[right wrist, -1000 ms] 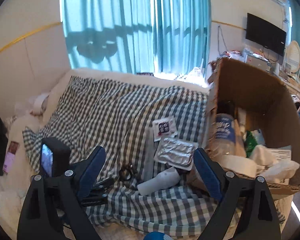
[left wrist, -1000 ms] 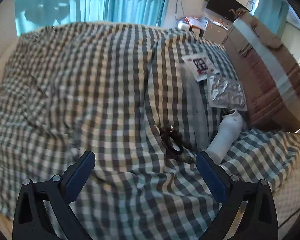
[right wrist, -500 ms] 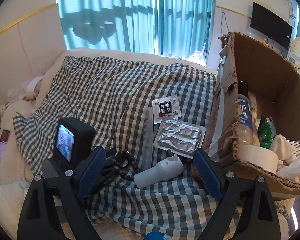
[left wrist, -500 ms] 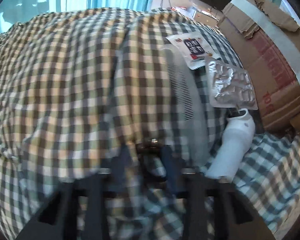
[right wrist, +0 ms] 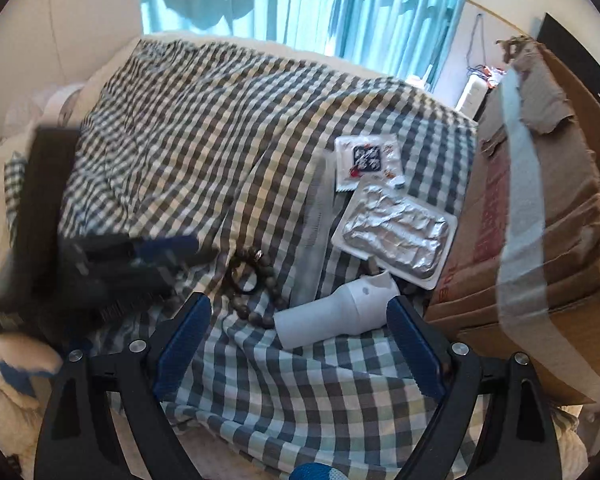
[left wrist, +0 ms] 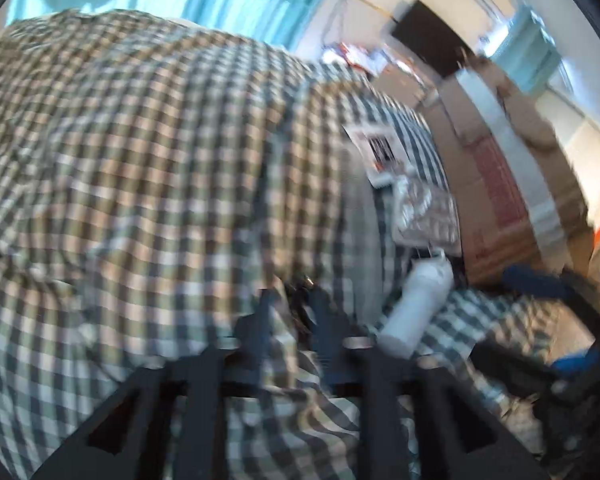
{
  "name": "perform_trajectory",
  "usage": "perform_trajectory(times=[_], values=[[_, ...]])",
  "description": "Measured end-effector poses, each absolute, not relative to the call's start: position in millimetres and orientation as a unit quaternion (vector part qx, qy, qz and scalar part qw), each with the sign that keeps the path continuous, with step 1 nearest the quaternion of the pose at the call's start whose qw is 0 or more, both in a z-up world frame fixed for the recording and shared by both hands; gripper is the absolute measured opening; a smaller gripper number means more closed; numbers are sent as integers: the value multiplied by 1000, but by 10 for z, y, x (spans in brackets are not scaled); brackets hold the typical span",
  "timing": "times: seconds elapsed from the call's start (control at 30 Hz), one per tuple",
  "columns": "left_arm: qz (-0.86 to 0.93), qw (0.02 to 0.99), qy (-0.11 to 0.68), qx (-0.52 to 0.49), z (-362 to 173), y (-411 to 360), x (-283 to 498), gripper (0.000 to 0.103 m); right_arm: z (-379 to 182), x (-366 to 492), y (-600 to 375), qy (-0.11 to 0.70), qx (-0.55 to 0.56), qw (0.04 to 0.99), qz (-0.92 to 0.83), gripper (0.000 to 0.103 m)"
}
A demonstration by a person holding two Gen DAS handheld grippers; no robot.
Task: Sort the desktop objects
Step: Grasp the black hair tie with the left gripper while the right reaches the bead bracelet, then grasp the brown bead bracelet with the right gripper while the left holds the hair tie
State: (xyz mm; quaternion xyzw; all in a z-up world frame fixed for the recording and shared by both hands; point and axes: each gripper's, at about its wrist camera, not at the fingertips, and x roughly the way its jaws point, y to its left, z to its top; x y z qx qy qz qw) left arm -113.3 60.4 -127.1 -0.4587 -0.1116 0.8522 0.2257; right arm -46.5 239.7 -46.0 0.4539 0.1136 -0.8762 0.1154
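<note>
A dark bead bracelet (right wrist: 256, 288) lies on the checked cloth (right wrist: 204, 128). My left gripper (left wrist: 294, 312) is closed down around the bracelet (left wrist: 300, 284); in the right wrist view it shows as a blurred dark shape (right wrist: 140, 264) at the bracelet's left. A white bottle (right wrist: 332, 312) lies on its side just right of the bracelet. My right gripper (right wrist: 300, 332) is open and empty, hovering just in front of the bottle. A foil blister pack (right wrist: 396, 232), a white sachet (right wrist: 366, 160) and a grey comb (right wrist: 316, 232) lie behind.
A large cardboard box (right wrist: 540, 220) with grey tape stands at the right, close to the bottle and the foil pack. It also shows in the left wrist view (left wrist: 500, 184). Curtains and a window are behind the bed.
My left gripper went from open to closed around the bracelet and is now blurred with motion. My right gripper moved forward and down toward the white bottle, staying open.
</note>
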Motion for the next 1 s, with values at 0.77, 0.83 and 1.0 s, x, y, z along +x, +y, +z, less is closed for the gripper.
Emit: perform_trajectory(times=[0.77, 0.83, 1.0], values=[[872, 141, -151, -443, -1226, -230, -1159, 12, -1424, -939, 1701, 240, 530, 155, -798, 64], [871, 138, -153, -447, -1274, -385, -1125, 12, -1577, -973, 1681, 251, 543, 150, -788, 38], [860, 151, -160, -460, -1400, -306, -1246, 14, -1413, -910, 1741, 223, 528, 164, -803, 10]])
